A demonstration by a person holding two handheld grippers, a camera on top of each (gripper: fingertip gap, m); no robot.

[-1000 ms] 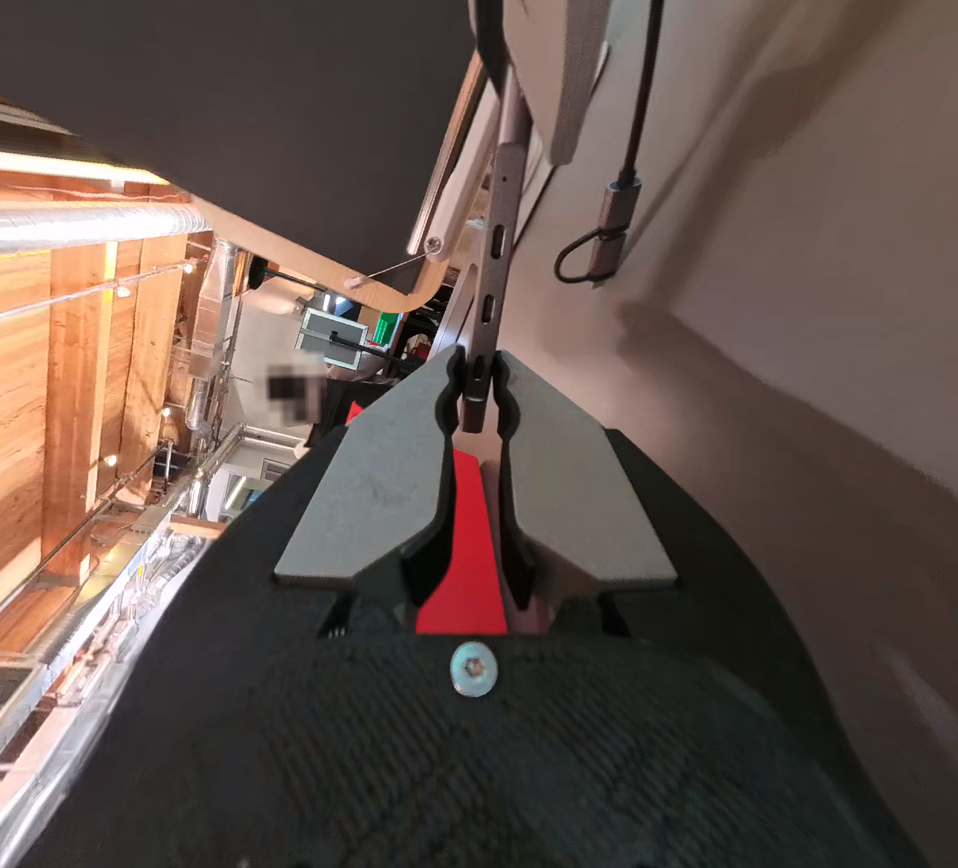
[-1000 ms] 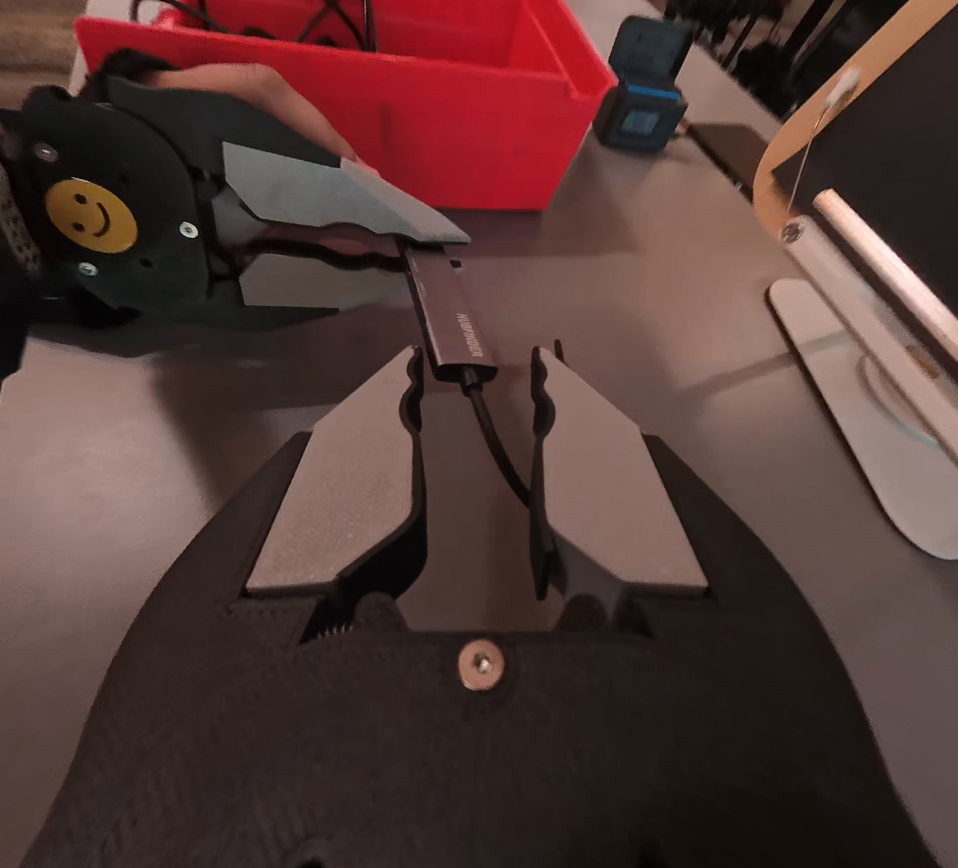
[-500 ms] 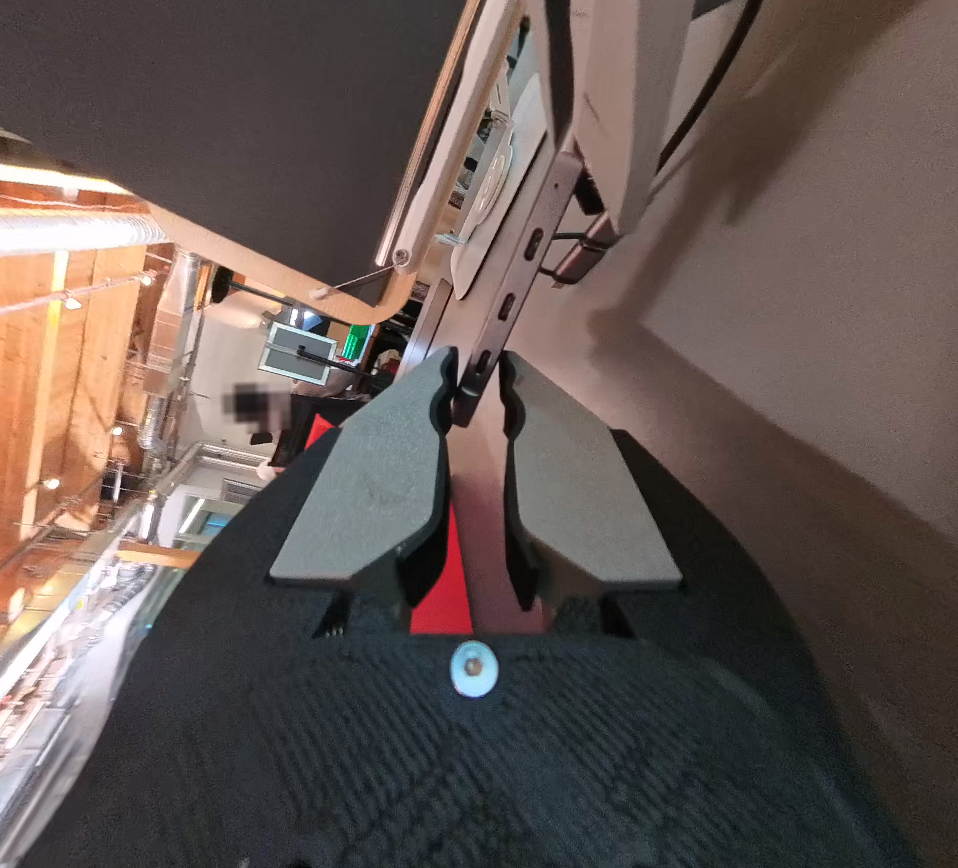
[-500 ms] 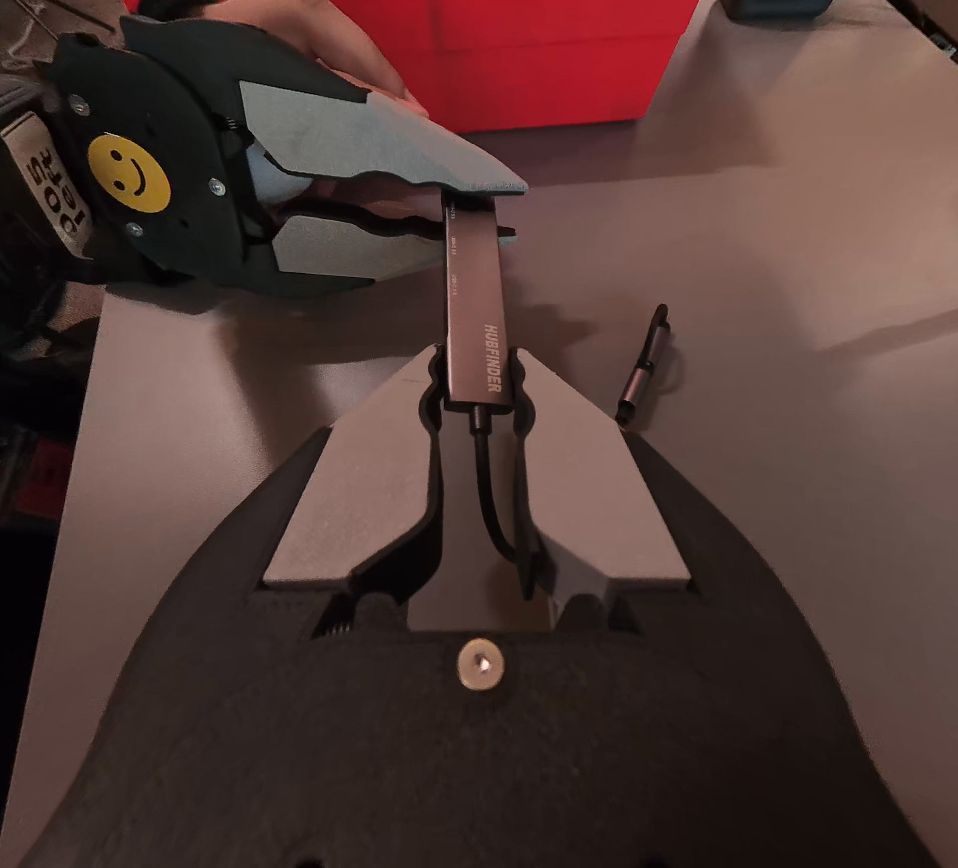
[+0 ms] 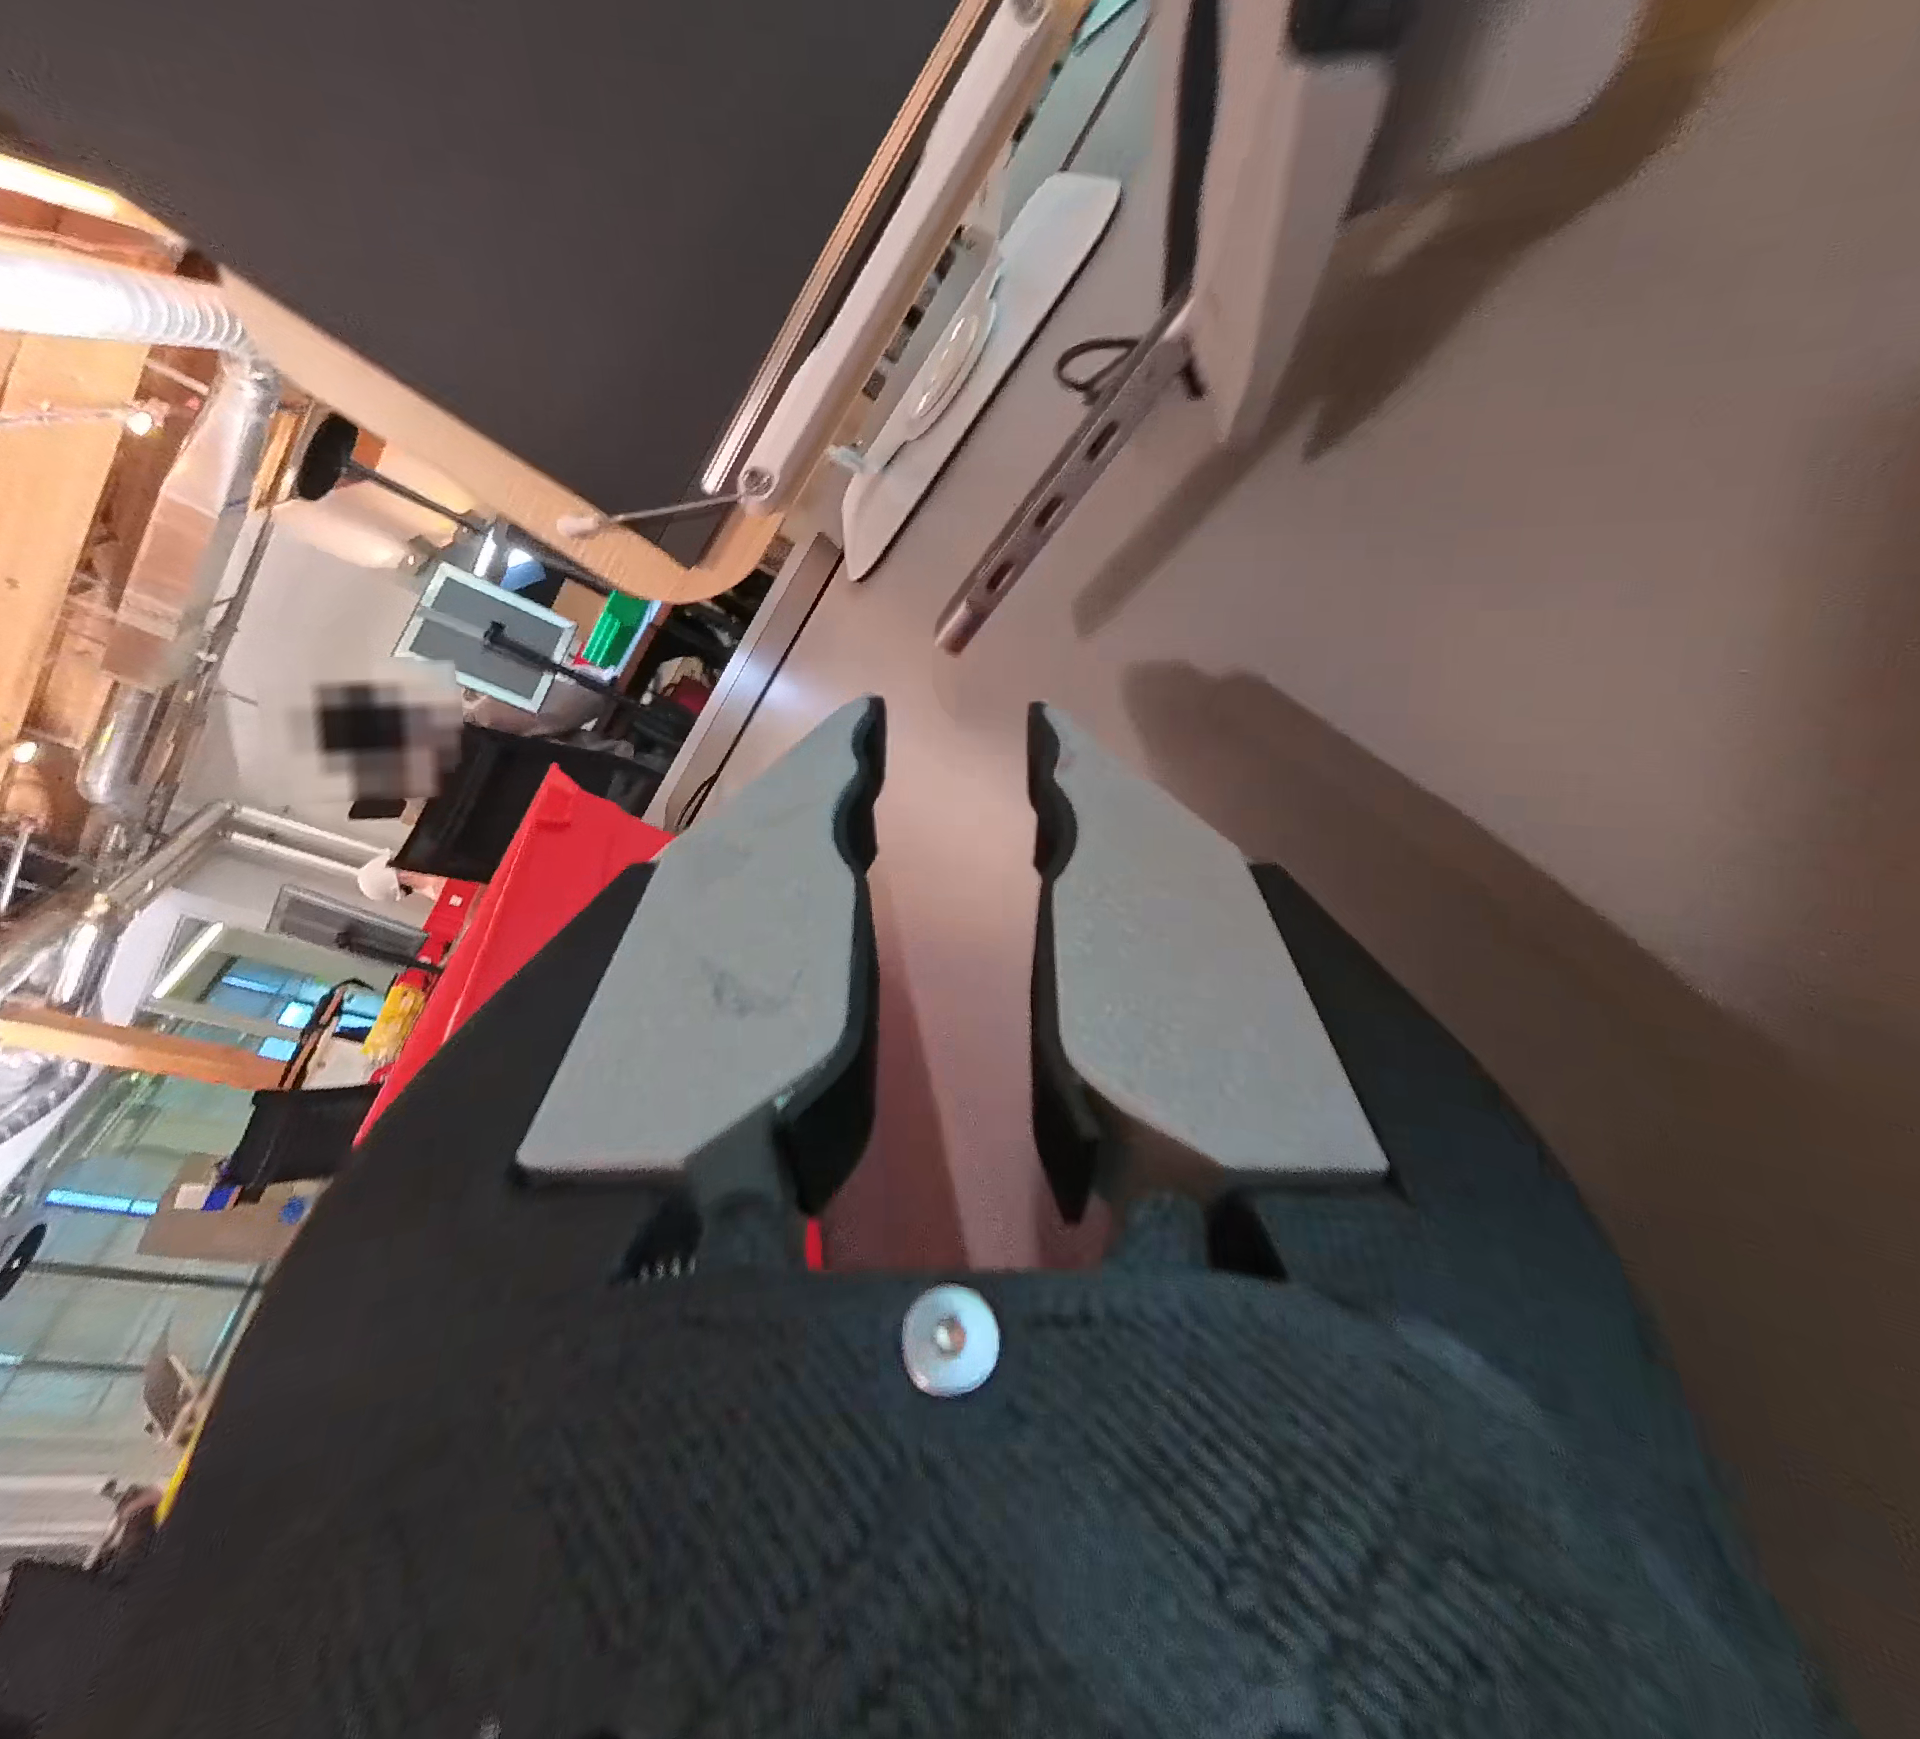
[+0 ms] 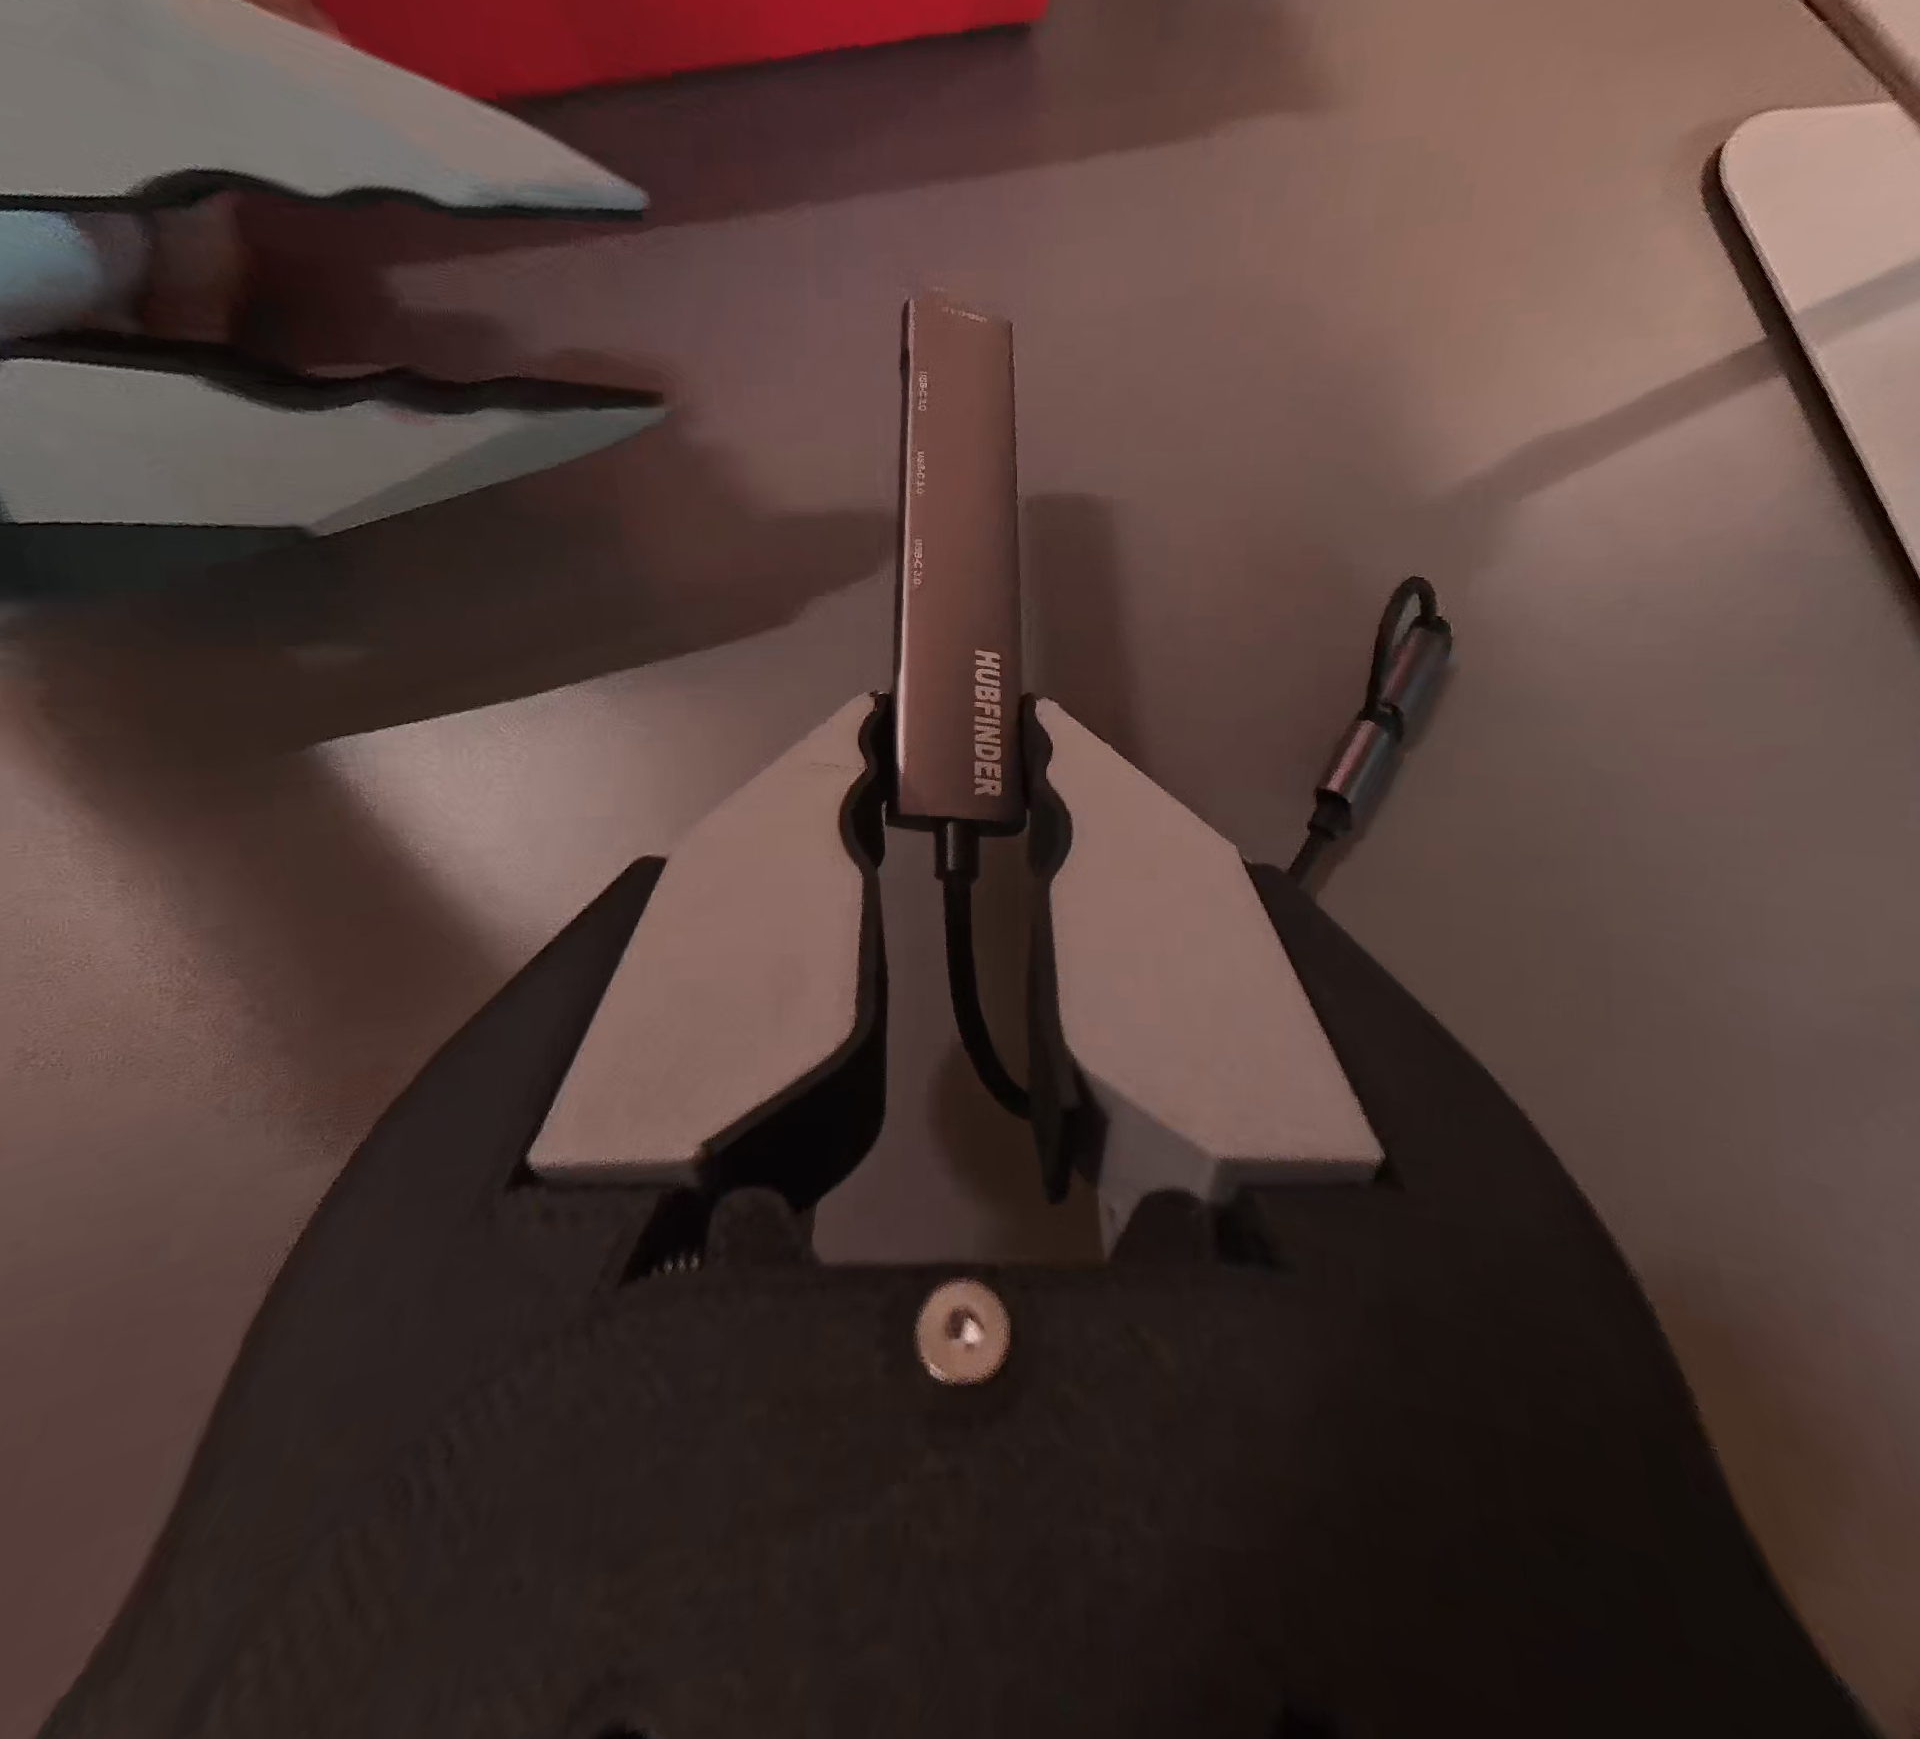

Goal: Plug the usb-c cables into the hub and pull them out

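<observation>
The right gripper [image 6: 954, 759] pinches the near end of the hub [image 6: 956, 546], where its own black cord comes out. The long hub points straight away from this gripper, above the table [image 6: 1351, 401]. The left gripper [image 5: 954, 780] is spread wide and holds nothing, a little way from the hub's far end. A usb-c cable plug [image 6: 1377, 749] lies flat on the table, just right of the right gripper, pointing the same way as the hub. The free left gripper must likely cross over for it.
</observation>
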